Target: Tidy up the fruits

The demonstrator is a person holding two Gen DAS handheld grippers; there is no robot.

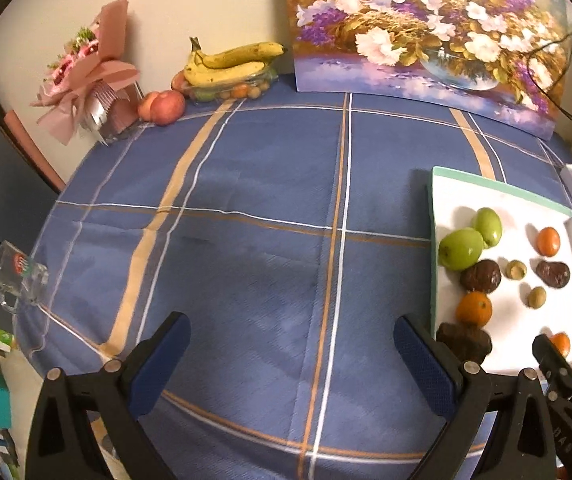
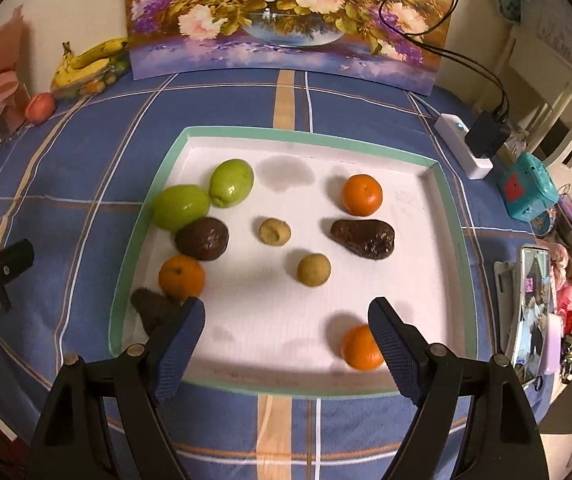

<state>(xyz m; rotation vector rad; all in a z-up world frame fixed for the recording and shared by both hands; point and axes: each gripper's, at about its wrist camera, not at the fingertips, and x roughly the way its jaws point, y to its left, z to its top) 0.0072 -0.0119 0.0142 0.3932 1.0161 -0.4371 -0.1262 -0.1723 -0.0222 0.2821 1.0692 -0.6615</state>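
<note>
The right tongs (image 2: 286, 320) stand wide open and empty over the near part of the white tray (image 2: 429, 168). One blue ribbed pad lies just beside an orange (image 2: 359, 348); the other is close to a dark wrinkled fruit (image 2: 152, 308) at the near left corner. The left tongs (image 1: 289, 340) are also open and empty, above bare blue checked cloth on the desk (image 1: 246, 208), to the left of the tray.

Tray contents, all loose: two smooth green fruits (image 2: 206, 194) touching each other; a dark brown rounded fruit (image 2: 202, 238) against them; a second orange (image 2: 182, 276) touching it; a third orange (image 2: 361, 194) at the far right; a dark pear-shaped fruit (image 2: 363, 238); two small tan balls (image 2: 293, 250) in the middle.

Hazards:
- Round, smooth fruit will likely roll if a pad nudges it before closing, particularly the near orange.
- The left cluster is tightly packed; closing on one piece may displace or pinch its neighbour.
- The dark fruits look soft and wrinkled; a firm grip may crush them.
- The tray rim is low, so a pushed fruit could escape over it.

Bananas (image 1: 230, 64) and a peach-coloured fruit (image 1: 164, 108) sit at the far desk edge, well apart from the tray.
</note>
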